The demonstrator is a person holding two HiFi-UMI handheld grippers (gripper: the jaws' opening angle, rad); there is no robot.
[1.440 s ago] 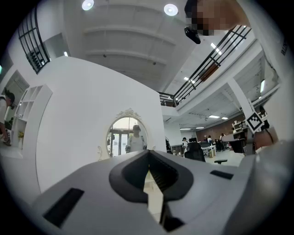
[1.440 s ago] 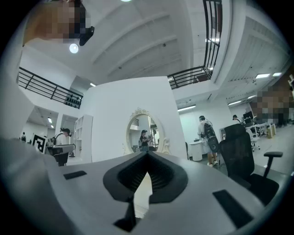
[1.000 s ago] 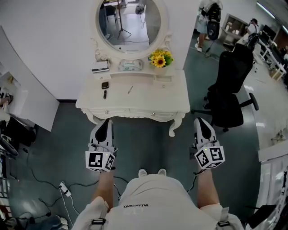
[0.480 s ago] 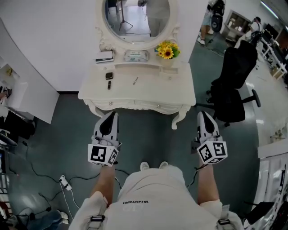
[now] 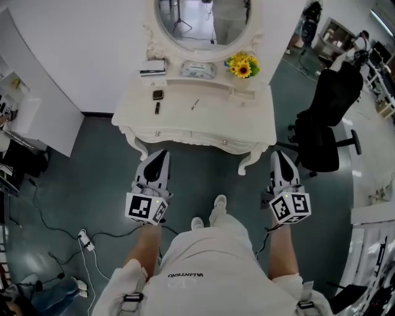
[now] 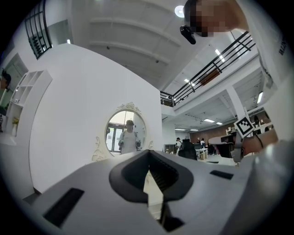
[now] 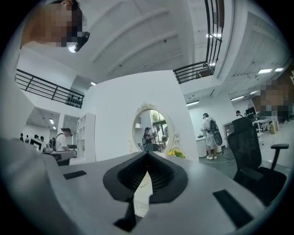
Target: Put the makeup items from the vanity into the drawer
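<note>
The white vanity [image 5: 247,126] stands ahead of me under its oval mirror [image 5: 200,18]. On its top lie a small square compact [image 5: 158,94], a short dark stick [image 5: 157,108] and a thin pencil-like item [image 5: 195,104]. A dark flat case [image 5: 152,66] rests on the raised back shelf. The drawer fronts [image 5: 191,133] are closed. My left gripper [image 5: 162,154] and right gripper [image 5: 276,154] hang short of the vanity's front edge, both shut and empty. The mirror [image 6: 125,134] shows beyond the left gripper [image 6: 148,153], and the mirror [image 7: 150,131] shows again beyond the right gripper [image 7: 147,155].
A tissue pack [image 5: 199,70] and sunflowers [image 5: 242,66] sit on the back shelf. A black office chair [image 5: 327,117] stands right of the vanity. A white cabinet [image 5: 31,117] is at the left, with cables and a power strip [image 5: 84,241] on the floor.
The vanity has come closer and lower in the head view as the person steps toward it, one foot now forward. Both grippers stay shut and empty.
</note>
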